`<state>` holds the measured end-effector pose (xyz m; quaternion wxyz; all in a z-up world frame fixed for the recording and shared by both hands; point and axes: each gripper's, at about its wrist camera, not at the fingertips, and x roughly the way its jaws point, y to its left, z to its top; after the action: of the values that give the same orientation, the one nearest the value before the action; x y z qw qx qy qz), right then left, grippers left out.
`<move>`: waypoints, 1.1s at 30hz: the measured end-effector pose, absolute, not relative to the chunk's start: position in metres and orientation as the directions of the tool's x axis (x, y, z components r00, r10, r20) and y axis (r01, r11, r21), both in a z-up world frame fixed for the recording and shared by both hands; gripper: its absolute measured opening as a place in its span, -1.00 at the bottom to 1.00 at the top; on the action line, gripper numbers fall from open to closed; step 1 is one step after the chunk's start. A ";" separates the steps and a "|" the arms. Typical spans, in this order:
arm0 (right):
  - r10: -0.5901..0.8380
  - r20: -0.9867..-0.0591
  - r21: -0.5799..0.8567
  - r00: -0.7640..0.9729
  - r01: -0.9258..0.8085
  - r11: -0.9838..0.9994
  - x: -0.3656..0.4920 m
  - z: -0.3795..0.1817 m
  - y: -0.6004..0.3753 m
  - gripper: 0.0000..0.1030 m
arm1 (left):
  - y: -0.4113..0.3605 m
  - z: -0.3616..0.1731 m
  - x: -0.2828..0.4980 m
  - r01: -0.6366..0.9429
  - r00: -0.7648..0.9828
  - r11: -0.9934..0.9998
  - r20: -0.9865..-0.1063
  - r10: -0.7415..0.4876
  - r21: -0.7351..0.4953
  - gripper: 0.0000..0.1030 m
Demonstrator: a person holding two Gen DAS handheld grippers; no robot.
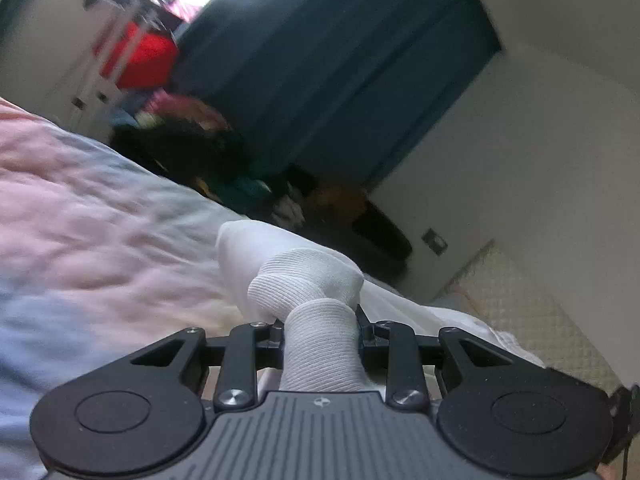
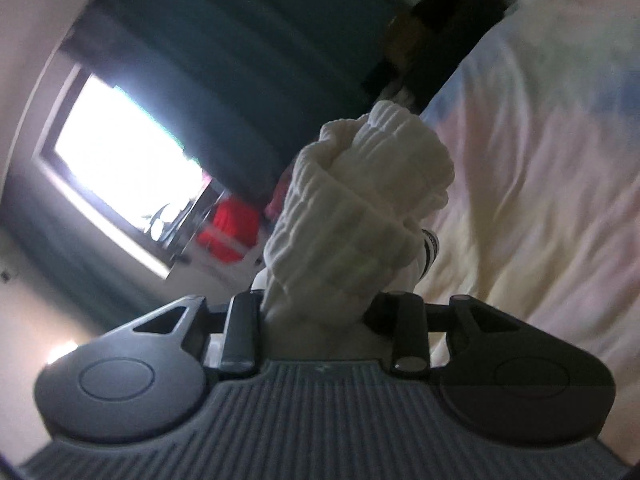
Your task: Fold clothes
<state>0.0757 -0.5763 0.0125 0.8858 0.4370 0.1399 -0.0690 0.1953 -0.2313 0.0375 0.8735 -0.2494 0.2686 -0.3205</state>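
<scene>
1. in the left wrist view our left gripper (image 1: 320, 320) is clamped on a white ribbed sock (image 1: 308, 284); the sock fills the gap between the jaws, which stand close together, pressing the knit on both sides.
2. from the jaws the sock runs up toward 12 o'clock, bulges into a rolled lump, and a smoother white end sticks out toward 11 o'clock.
3. the fingertips themselves are hidden under the fabric, so we cannot tell how deep the grip goes.
4. below and to 9 o'clock of the sock lies the bed (image 1: 100, 220), its cover in soft pink and pale blue; more white cloth (image 1: 440, 320) trails off at 3 o'clock of the gripper.
5. at 12 o'clock hangs a dark teal curtain (image 1: 340, 72); at 10 o'clock there is a blurred heap of coloured clothes (image 1: 180, 128) beyond the bed edge.
6. in the right wrist view our right gripper (image 2: 320, 312) also grips white ribbed sock material (image 2: 360, 208), with the jaws drawn in tight against a thick wad of it.
7. this bundle rises toward 12 o'clock, with a folded cuff wrapped round its upper part; a bit of dark striping shows at its 3 o'clock side.
8. the bed (image 2: 540, 160) fills the 3 o'clock side here, and a bright window (image 2: 120, 152) sits at 9 o'clock.
9. this view is blurred, so we cannot tell whether both grippers hold one sock or two.
</scene>
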 end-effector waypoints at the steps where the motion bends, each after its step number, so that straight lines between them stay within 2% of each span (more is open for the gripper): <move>1: -0.024 -0.314 0.751 0.949 0.264 0.605 0.079 0.013 -0.594 -0.29 | -0.256 0.039 0.207 0.425 0.637 0.668 -0.323 -0.700 -0.610 -0.43; 5: -0.093 -0.342 0.754 0.935 0.332 0.567 0.104 -0.001 -0.658 -0.29 | -0.320 0.017 0.255 0.442 0.601 0.688 -0.379 -0.703 -0.576 -0.43; 12: -0.137 -0.412 0.765 0.901 0.424 0.485 0.156 -0.069 -0.720 -0.29 | -0.431 -0.023 0.339 0.474 0.538 0.716 -0.475 -0.697 -0.513 -0.43; 15: -0.162 -0.430 0.771 0.888 0.455 0.446 0.158 -0.094 -0.723 -0.29 | -0.438 -0.045 0.352 0.508 0.517 0.718 -0.499 -0.696 -0.475 -0.42; 18: -0.195 -0.406 0.780 0.893 0.450 0.435 0.146 -0.116 -0.709 -0.28 | -0.434 -0.059 0.352 0.570 0.498 0.713 -0.518 -0.695 -0.409 -0.41; 21: -0.215 -0.413 0.776 0.885 0.466 0.425 0.134 -0.140 -0.693 -0.18 | -0.422 -0.075 0.343 0.609 0.474 0.706 -0.548 -0.689 -0.361 -0.38; 24: -0.218 -0.428 0.776 0.877 0.480 0.409 0.123 -0.164 -0.682 -0.10 | -0.411 -0.094 0.331 0.624 0.473 0.711 -0.567 -0.674 -0.325 -0.25; 26: -0.219 -0.438 0.776 0.872 0.490 0.397 0.117 -0.170 -0.678 -0.04 | -0.408 -0.102 0.321 0.636 0.487 0.715 -0.567 -0.664 -0.291 -0.09; 28: -0.214 -0.465 0.770 0.859 0.511 0.382 0.112 -0.168 -0.679 0.00 | -0.408 -0.099 0.315 0.640 0.498 0.718 -0.563 -0.659 -0.274 0.01; 29: -0.212 -0.490 0.758 0.846 0.533 0.377 0.110 -0.162 -0.678 0.01 | -0.407 -0.095 0.312 0.635 0.499 0.723 -0.570 -0.653 -0.272 0.17; 30: -0.211 -0.517 0.743 0.830 0.557 0.371 0.107 -0.155 -0.677 0.01 | -0.406 -0.091 0.310 0.630 0.498 0.728 -0.578 -0.647 -0.271 0.24; 33: -0.215 -0.595 0.689 0.775 0.629 0.362 0.093 -0.128 -0.670 0.02 | -0.401 -0.065 0.294 0.602 0.511 0.753 -0.596 -0.619 -0.266 0.30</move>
<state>0.0928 -0.6696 -0.1279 0.7987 0.4996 0.2072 -0.2640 0.2943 -0.4006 -0.0647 0.8692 -0.0127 0.3479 -0.3512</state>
